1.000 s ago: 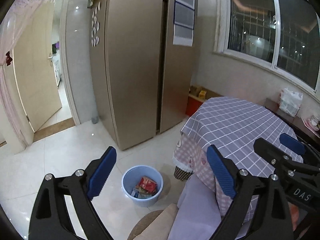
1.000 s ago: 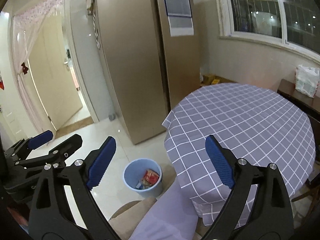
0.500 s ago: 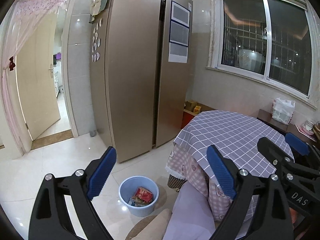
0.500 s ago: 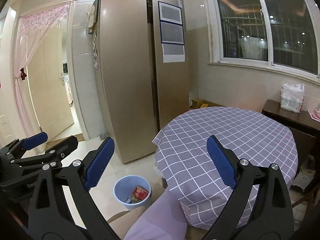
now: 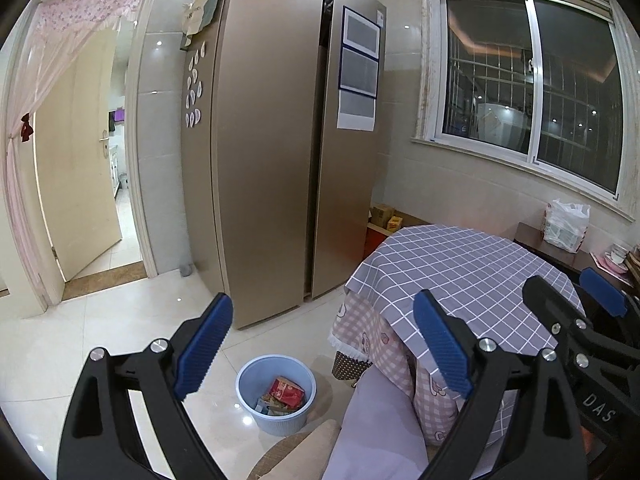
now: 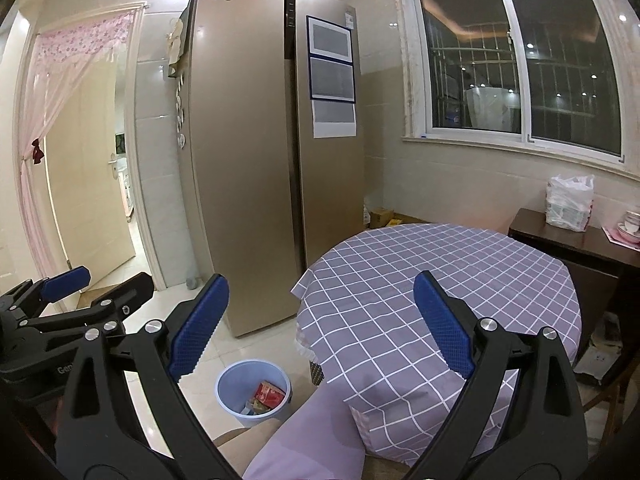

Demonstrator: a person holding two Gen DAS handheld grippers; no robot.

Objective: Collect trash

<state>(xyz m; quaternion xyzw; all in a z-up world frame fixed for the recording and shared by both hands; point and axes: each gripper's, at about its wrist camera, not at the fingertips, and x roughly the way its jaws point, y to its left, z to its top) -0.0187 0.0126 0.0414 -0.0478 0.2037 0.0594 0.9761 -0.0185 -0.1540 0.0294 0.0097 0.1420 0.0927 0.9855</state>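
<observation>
Left gripper (image 5: 322,344) jaws spread wide, nothing between the blue pads (image 5: 203,347), held high above the floor; lower arms of the tool cut off by the bottom edge. Right gripper (image 6: 320,326) equally wide and empty, blue pads (image 6: 442,324) ribbed, its base likewise cropped. Seen past the left tool at far right, part of the right gripper (image 5: 576,320), half hidden behind the near finger; seen at the left edge of the right wrist view, part of the left gripper (image 6: 72,304), its printed label cut short. Below and between the jaws, a light blue bin (image 5: 276,394) (image 6: 253,392) on the pale tiled floor (image 5: 60,344), just beside the table's left edge; inside, a red packet (image 5: 286,392) (image 6: 270,394) on top of other wrappers too small and shadowed to identify. To the right, a round table under a grey checked cloth (image 5: 460,272) (image 6: 432,280), a pink patterned underlayer (image 5: 372,340) showing only at the hem. Nearest the cameras, a lilac cushion or seat back (image 5: 380,432) over a beige edge, mostly cropped. Farther back, a tall bronze fridge (image 5: 272,140) with magnets, their shapes blurred; an open doorway (image 5: 116,168) with a pink curtain at left; a dark window (image 5: 532,92) at right; a white plastic bag (image 6: 568,202) on a dark sideboard, contents unreadable
</observation>
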